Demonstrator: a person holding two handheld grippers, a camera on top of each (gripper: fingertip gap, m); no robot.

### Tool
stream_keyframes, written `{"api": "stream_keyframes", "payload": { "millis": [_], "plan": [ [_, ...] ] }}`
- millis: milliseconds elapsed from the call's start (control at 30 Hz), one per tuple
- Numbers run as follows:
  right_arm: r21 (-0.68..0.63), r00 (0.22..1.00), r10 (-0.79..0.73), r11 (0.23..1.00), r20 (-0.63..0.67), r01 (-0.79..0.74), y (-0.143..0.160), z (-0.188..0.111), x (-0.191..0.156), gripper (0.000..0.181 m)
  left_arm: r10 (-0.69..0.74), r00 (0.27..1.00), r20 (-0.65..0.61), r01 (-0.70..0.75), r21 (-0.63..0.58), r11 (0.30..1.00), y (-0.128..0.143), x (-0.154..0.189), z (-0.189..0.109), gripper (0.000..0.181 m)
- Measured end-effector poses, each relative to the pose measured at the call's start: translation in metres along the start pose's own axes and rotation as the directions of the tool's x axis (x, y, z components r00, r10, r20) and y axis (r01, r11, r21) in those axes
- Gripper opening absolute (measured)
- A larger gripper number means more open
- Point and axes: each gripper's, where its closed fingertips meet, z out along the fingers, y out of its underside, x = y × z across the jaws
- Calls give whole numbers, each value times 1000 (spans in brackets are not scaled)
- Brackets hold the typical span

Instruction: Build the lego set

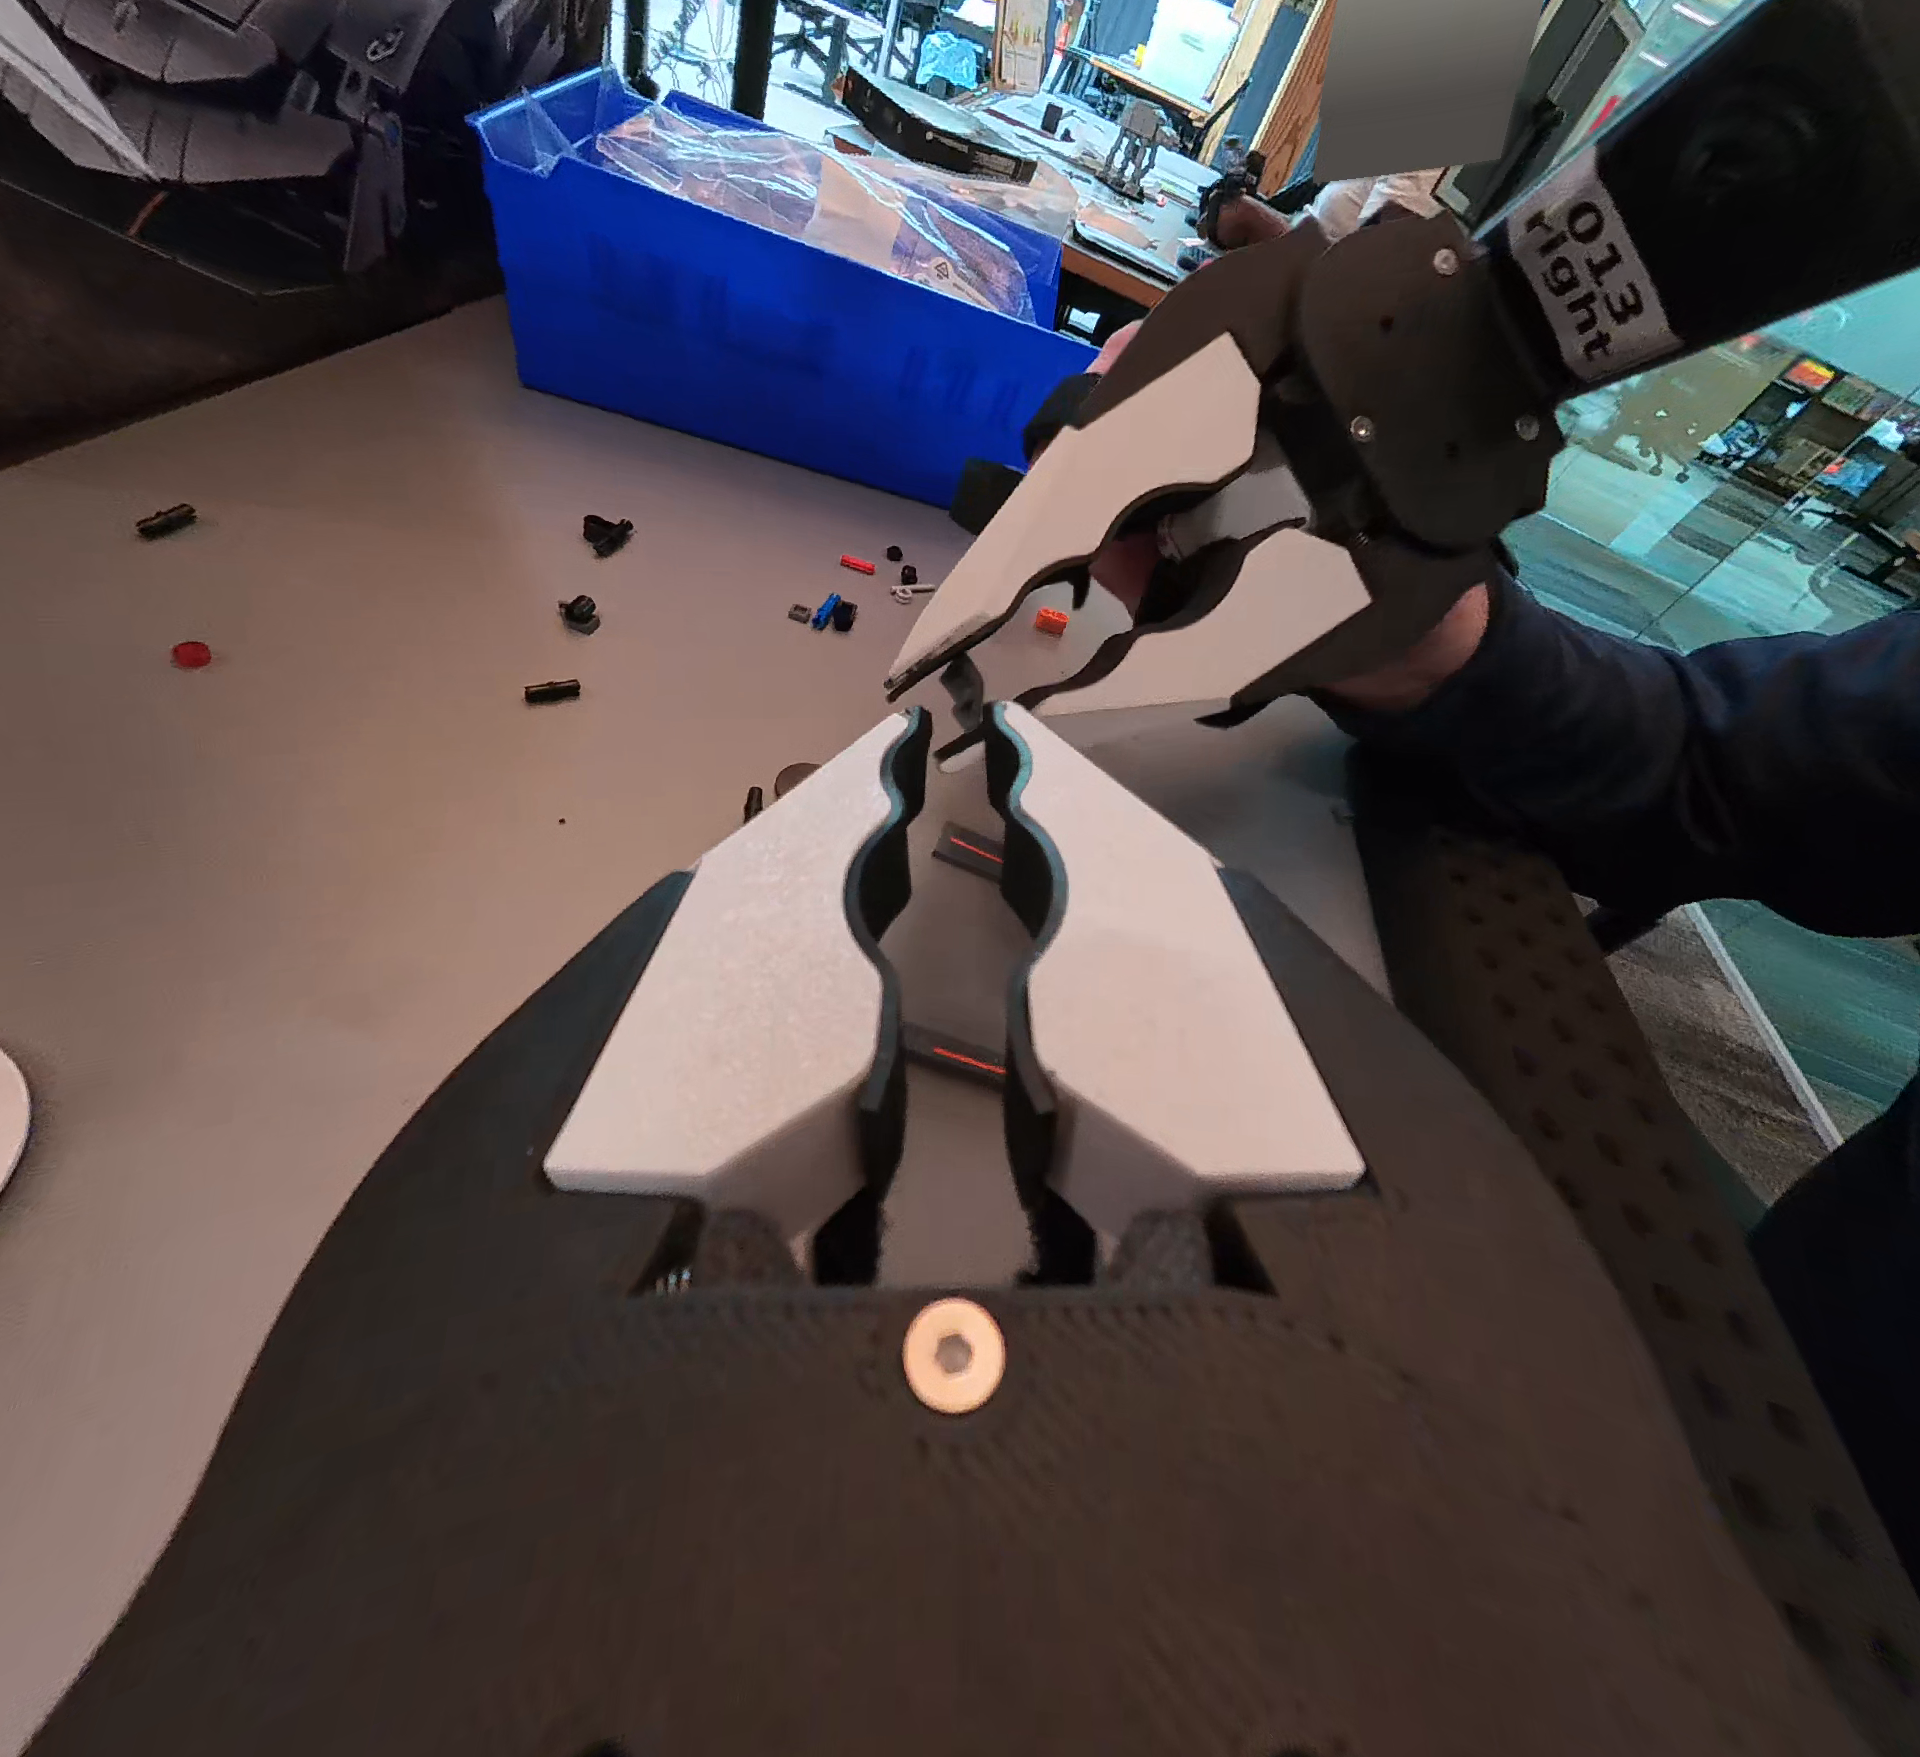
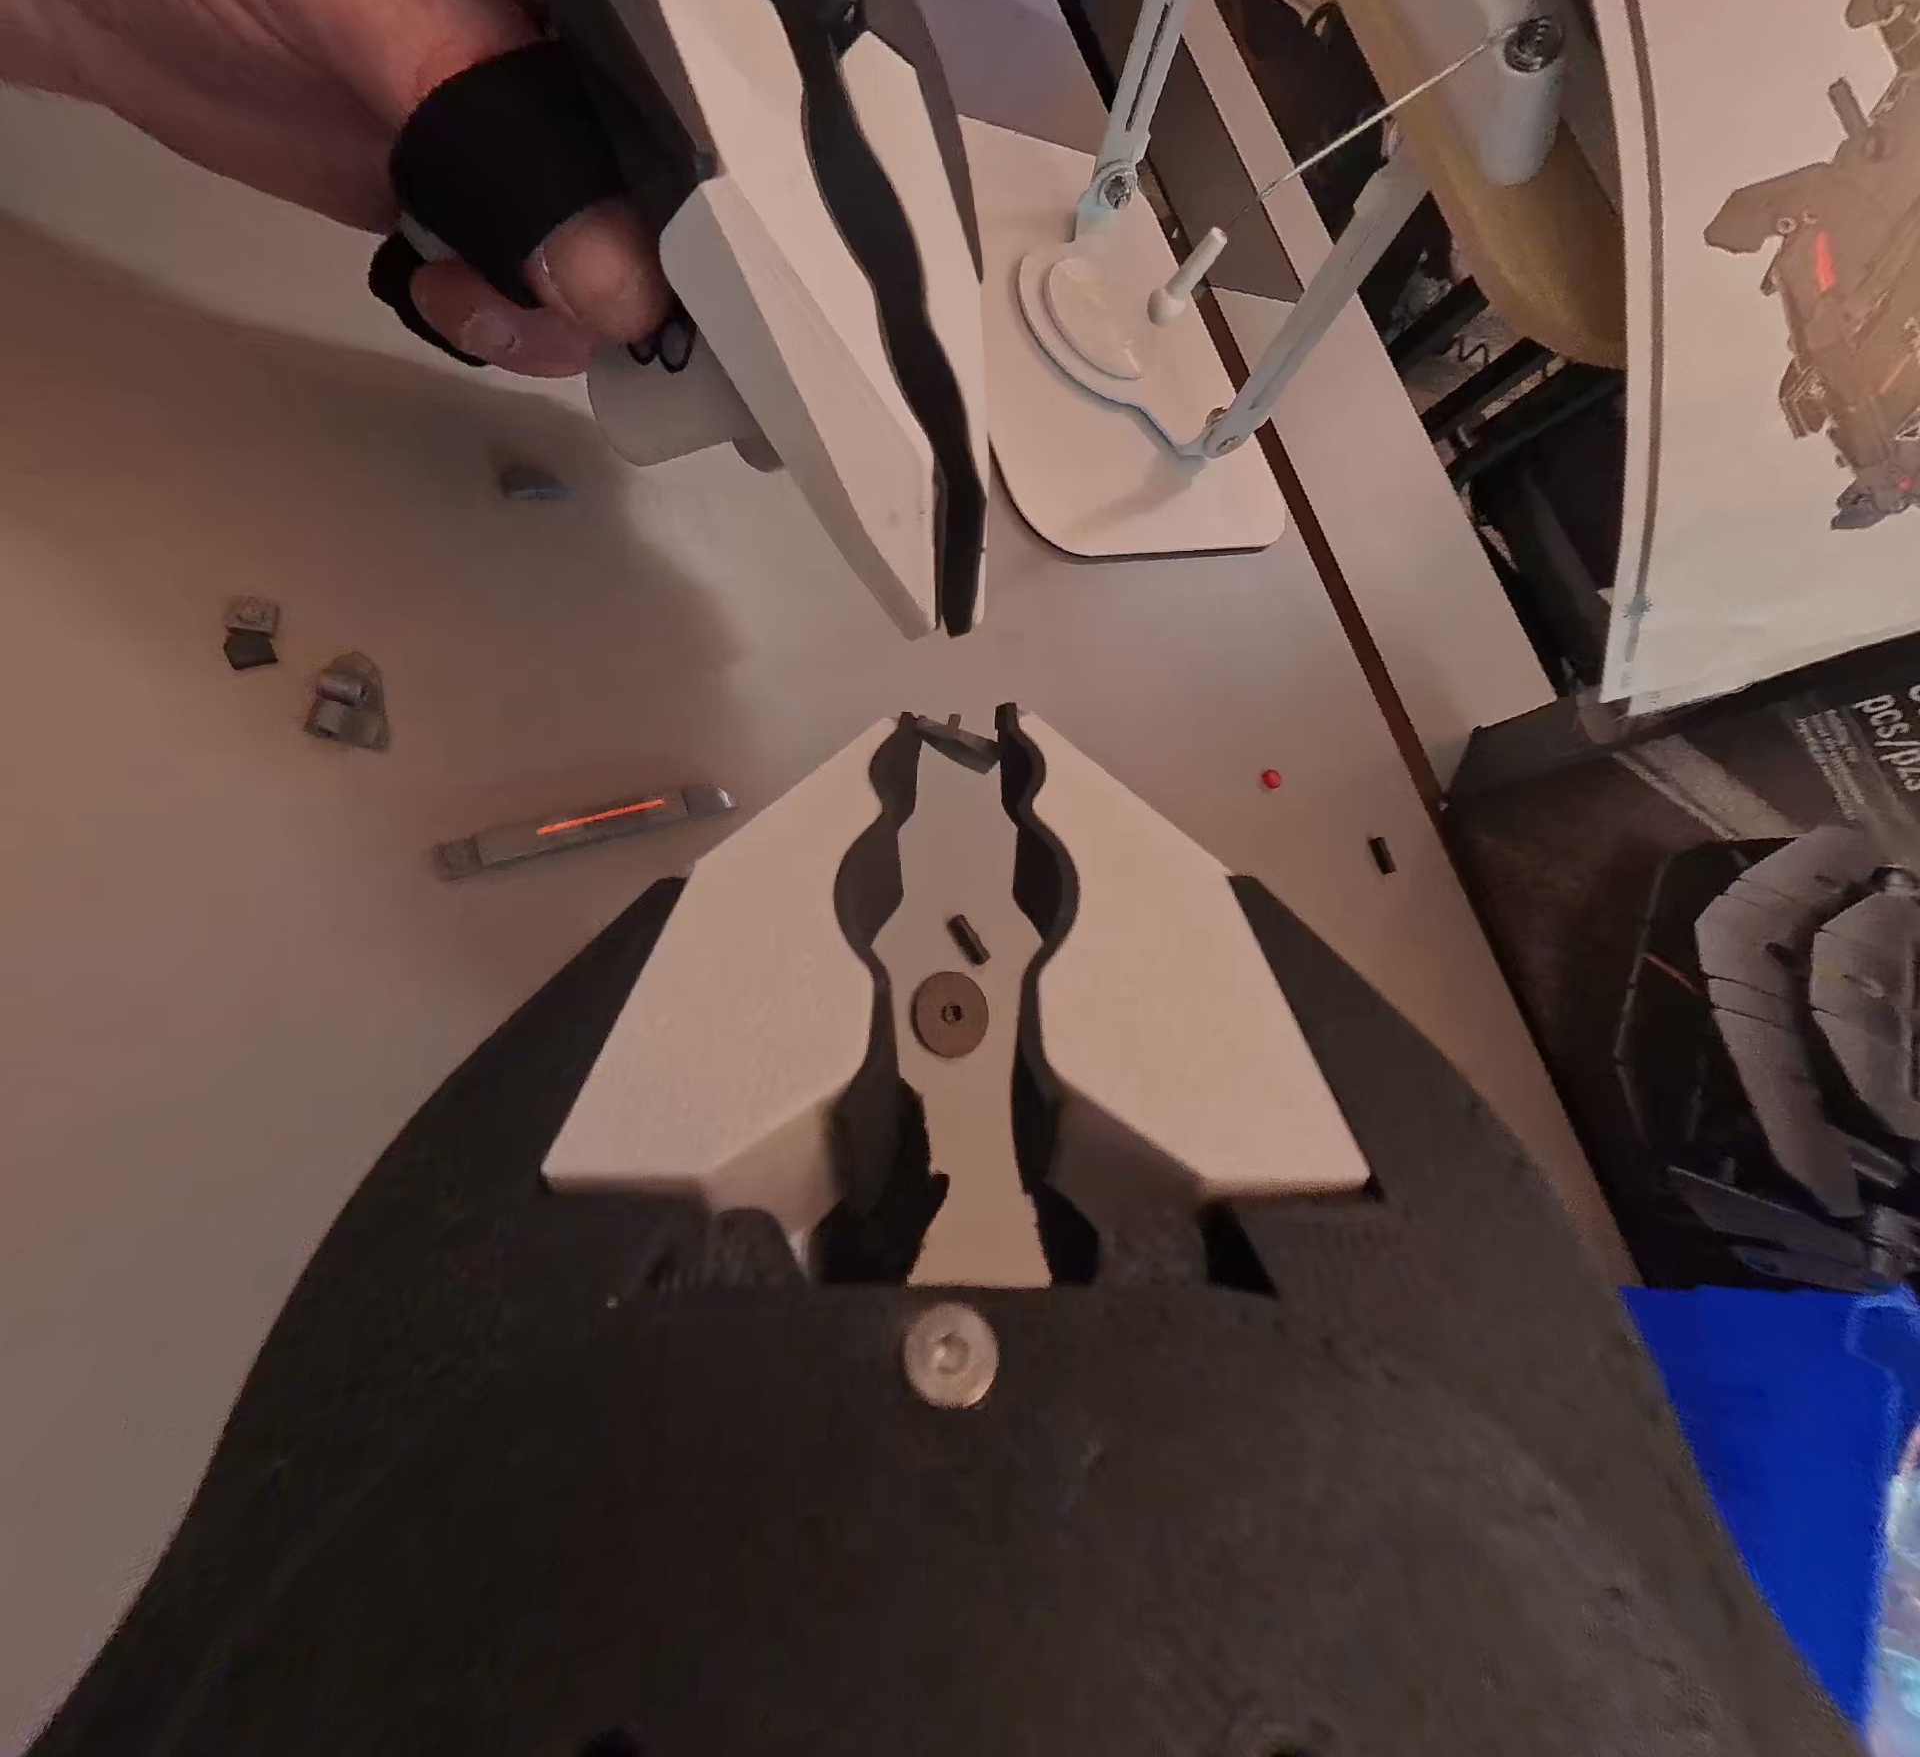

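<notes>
My right gripper (image 2: 956, 728) is shut on a small dark grey lego piece (image 2: 961, 739) at its fingertips and holds it above the grey table (image 2: 208, 980). In the left wrist view the right gripper (image 1: 951, 681) comes in from the upper right, with the piece (image 1: 964, 697) just beyond my left gripper's tips. My left gripper (image 1: 958, 733) has its jaws a narrow gap apart, and I see nothing held between them. In the right wrist view the left gripper (image 2: 951, 616) points down, a short way from the piece. A long grey piece with an orange stripe (image 2: 587, 829) lies on the table.
A blue bin (image 1: 779, 305) with clear bags stands at the back, next to the lego box (image 1: 208, 45). Loose pieces lie scattered: a red round stud (image 1: 190, 655), black pins (image 1: 551, 691), a dark disc (image 2: 951, 1011) and grey pieces (image 2: 348, 705). A white stand (image 2: 1122, 460) holds the booklet (image 2: 1766, 253). My left and right fingertips are right by each other. About 11 cm separates my right fingertips from the dark disc (image 2: 951, 1011).
</notes>
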Motion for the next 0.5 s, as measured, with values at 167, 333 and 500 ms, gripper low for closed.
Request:
{"api": "stream_keyframes", "payload": {
  "millis": [167, 333, 500],
  "plan": [
    [-35, 995, -92, 995, -33, 91, 1, 2, -3, 14, 0, 1000, -7, 0, -27, 1000, 5, 3, 6, 10],
    [-55, 989, -145, 988, -42, 143, 2, 4, -6, 14, -9, 1000, -12, 8, -47, 999, 9, 4, 10, 11],
    [-60, 981, -188, 981, -47, 185, -1, 4, -10, 14, -14, 1000, -16, 13, -68, 998, 13, 5, 13, 8]
  ]
}}
